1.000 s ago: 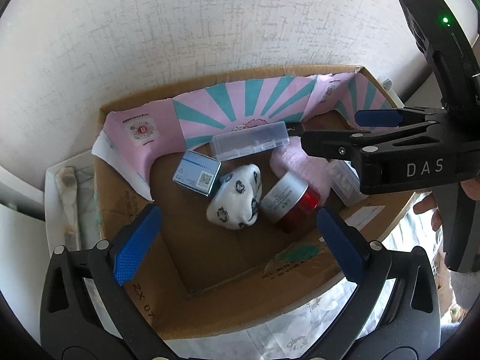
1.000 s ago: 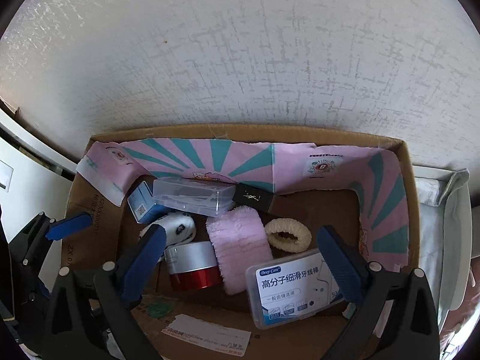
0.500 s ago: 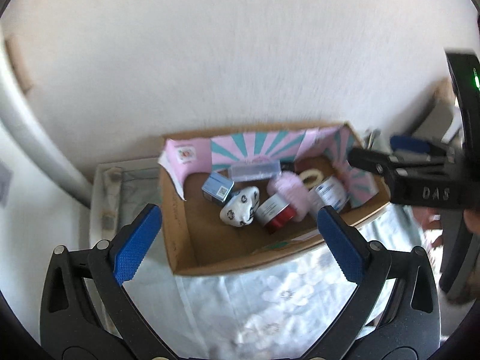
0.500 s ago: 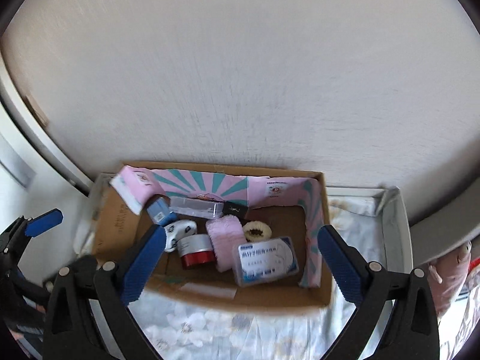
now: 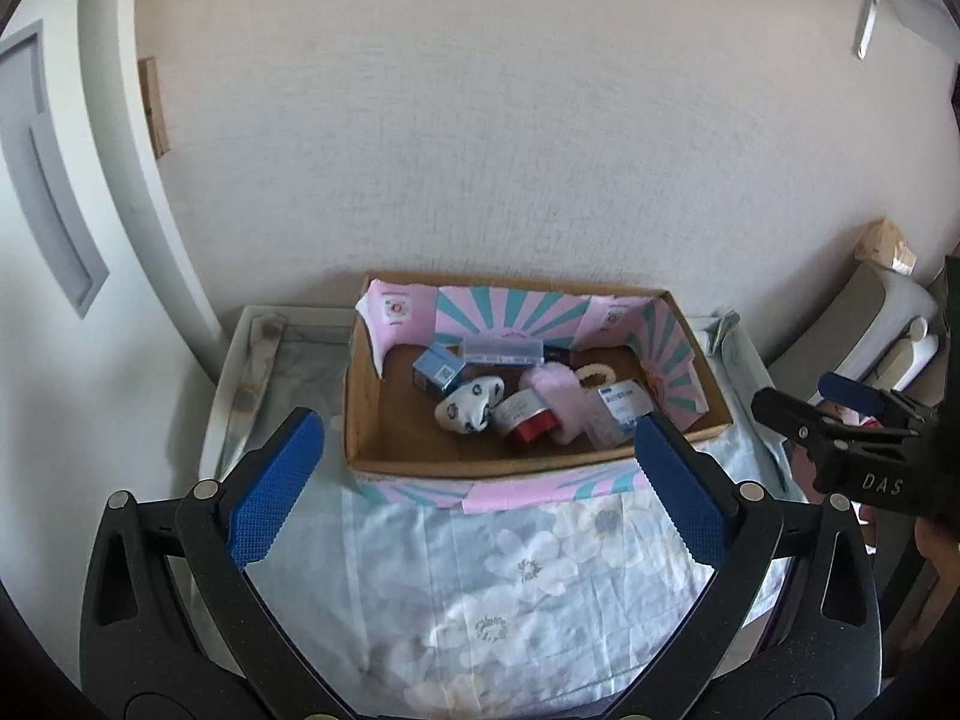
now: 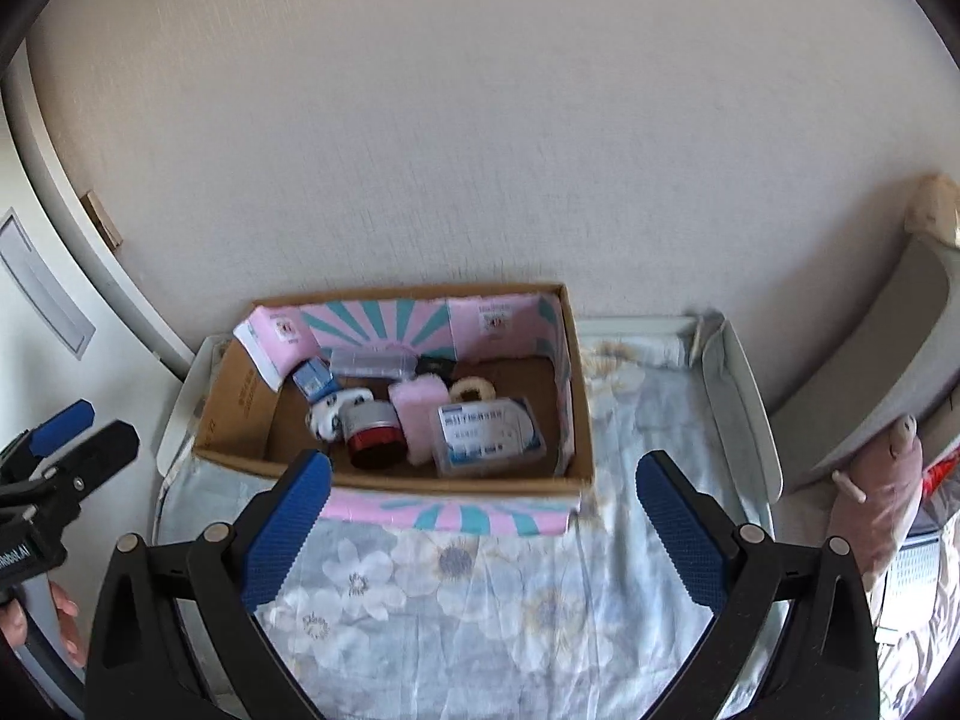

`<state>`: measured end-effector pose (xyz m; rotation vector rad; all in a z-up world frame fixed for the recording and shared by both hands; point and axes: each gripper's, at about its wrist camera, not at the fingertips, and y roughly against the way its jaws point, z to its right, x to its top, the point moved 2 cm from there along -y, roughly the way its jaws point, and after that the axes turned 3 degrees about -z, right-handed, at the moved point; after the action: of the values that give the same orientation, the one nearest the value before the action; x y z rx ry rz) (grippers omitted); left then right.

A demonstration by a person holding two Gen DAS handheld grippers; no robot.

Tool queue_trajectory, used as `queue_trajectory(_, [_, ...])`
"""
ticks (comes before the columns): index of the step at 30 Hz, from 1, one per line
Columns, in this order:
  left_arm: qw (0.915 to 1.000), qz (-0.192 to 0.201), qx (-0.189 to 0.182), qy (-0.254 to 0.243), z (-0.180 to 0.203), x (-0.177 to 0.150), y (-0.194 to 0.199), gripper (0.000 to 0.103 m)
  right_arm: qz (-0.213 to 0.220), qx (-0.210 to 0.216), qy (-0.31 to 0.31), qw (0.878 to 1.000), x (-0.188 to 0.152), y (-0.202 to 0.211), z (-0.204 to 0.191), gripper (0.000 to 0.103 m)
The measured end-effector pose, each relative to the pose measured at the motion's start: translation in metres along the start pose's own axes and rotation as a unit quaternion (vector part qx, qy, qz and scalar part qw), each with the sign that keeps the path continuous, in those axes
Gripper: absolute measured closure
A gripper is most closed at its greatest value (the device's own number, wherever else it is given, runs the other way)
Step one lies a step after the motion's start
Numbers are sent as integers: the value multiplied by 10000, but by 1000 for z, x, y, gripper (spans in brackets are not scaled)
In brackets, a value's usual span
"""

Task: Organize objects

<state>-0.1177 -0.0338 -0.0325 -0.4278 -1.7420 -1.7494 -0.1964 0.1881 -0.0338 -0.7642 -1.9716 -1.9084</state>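
Left wrist view shows the left hand-held gripper [image 5: 477, 480] released, its blue pads [image 5: 276, 489] spread wide and holding nothing, above a floral cloth [image 5: 510, 570] that covers the table [image 5: 240, 354]. On the far part of that cloth, against the white wall [image 5: 480, 120], sits a cardboard box [image 5: 360, 414] lined at the far and right sides with pink and teal striped paper. Inside it, toward the far left, lies a small blue carton [image 5: 438, 367], with a clear plastic case [image 5: 503, 351] just beside it along the far wall. A white patterned pouch [image 5: 470, 405] lies nearer, touching a red jar with a silver lid [image 5: 527, 414]. To the right of the jar is a pink fluffy cloth [image 5: 558, 396], then a cream scrunchie [image 5: 594, 377] farther back and a clear box with a blue label [image 5: 618, 411] near the right wall. At the right edge the right hand-held gripper [image 5: 840, 414] appears, well apart from the box. Right wrist view shows the right hand-held gripper [image 6: 483, 510] likewise released and empty, pads [image 6: 681, 531] apart over the cloth, the same box [image 6: 240, 384] beyond them, and the left hand-held gripper [image 6: 72, 438] at the left edge with a bit of the hand [image 6: 60, 624] holding it below.
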Motion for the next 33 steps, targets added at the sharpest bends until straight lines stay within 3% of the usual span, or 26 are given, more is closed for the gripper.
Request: queue_trajectory(33, [9999,114,-53,52,1,-8,4,0,226,-97,200,9995,7,7,2,1])
